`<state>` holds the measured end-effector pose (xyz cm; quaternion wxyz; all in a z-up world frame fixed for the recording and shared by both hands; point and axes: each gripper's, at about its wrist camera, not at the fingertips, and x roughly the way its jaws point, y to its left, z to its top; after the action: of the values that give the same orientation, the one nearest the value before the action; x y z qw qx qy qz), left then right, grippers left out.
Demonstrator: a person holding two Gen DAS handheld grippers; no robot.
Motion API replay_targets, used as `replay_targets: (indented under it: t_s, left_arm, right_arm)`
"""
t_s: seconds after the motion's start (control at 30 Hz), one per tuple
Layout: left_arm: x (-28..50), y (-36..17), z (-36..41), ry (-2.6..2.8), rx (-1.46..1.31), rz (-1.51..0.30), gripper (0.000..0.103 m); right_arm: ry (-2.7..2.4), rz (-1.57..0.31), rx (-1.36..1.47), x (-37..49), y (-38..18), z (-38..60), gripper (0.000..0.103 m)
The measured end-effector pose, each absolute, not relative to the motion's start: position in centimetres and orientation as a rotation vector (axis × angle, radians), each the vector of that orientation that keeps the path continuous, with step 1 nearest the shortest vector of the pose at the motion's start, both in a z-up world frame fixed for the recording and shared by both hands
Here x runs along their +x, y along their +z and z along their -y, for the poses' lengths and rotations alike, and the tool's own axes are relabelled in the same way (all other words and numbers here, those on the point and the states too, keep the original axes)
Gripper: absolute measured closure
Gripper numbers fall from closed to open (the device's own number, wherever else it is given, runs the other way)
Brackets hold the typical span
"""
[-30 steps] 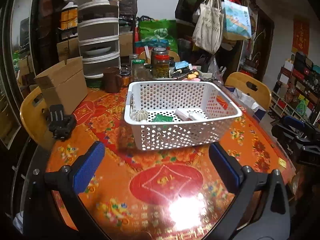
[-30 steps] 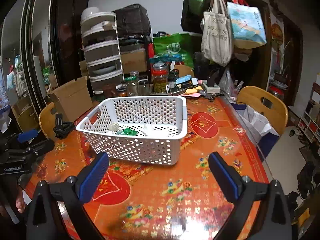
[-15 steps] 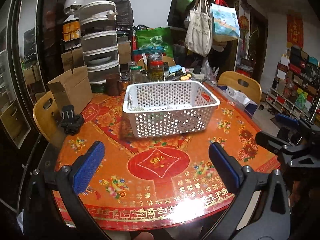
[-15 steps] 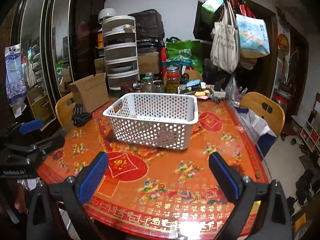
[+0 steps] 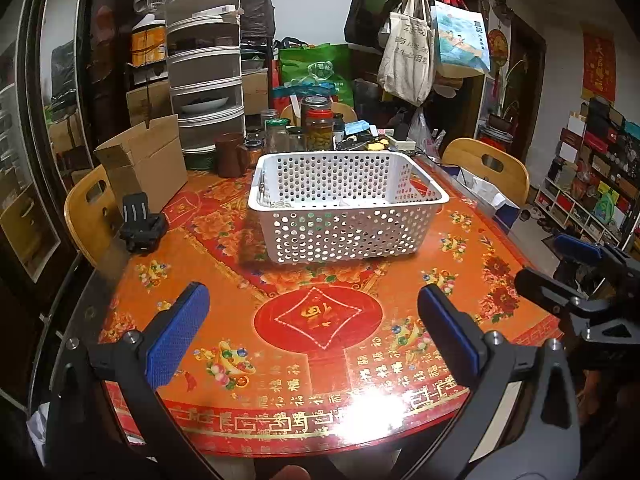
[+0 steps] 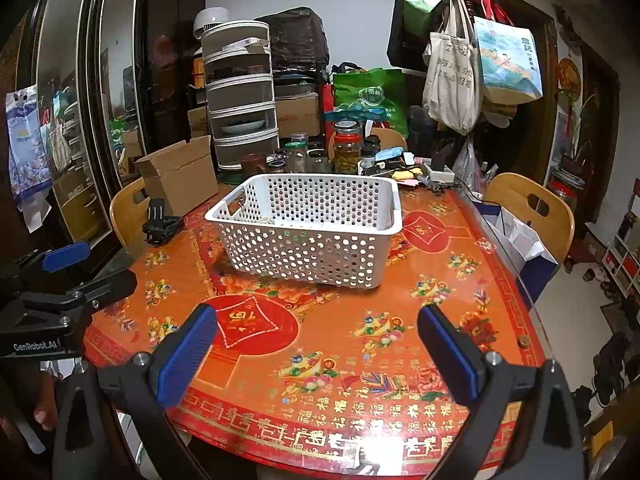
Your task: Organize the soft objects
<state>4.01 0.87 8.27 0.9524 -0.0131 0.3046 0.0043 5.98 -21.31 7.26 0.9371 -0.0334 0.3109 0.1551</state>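
Basket: the white perforated plastic basket [image 5: 344, 204] sits in the middle of my left view, a little above centre, and upper-centre in the right view, flat on the table.
Soft things: I can just make out pale shapes low inside it through the holes; which items they are I cannot tell from here.
Table: the round table with its glossy red-and-orange patterned cover [image 5: 320, 320] fills the lower half of both views, and I see no loose soft item on it.
Left gripper: the left gripper [image 5: 316, 336] has its blue-padded fingers [image 5: 176, 336] spread wide, holding nothing, over the near edge at the bottom of its frame, well apart from the basket.
Right gripper: the right gripper [image 6: 316, 348] is spread just as wide and empty, also at the near rim, bottom of frame.
Progress: my read is the sorting looks finished or close to it.
Risk, slide: that shiny cover looks slick; I judge a nudge to the light basket would skate it toward the glass jars [image 5: 316, 128] in the upper centre.
Risk, snag: a fingertip could catch a wall hole and tip the basket.
Risk, neighbours: the black clamp-like gadget [image 5: 140, 220] at centre left and the open brown cardboard box [image 5: 144, 160] behind it sit near my left approach.
Risk, glare: the bright reflection at bottom centre hides the near table edge, so I could misjudge a low pass.
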Motion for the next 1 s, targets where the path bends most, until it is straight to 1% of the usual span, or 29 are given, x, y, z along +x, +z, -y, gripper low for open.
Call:
replay_targets:
  t_s: [1.0]
  left_arm:
    - [3.72, 7.78, -0.71, 0.008, -0.026, -0.624, 0.000]
  right_arm:
    - [0.330, -0.640, -0.065, 5.53, 7.42, 21.01, 0.003]
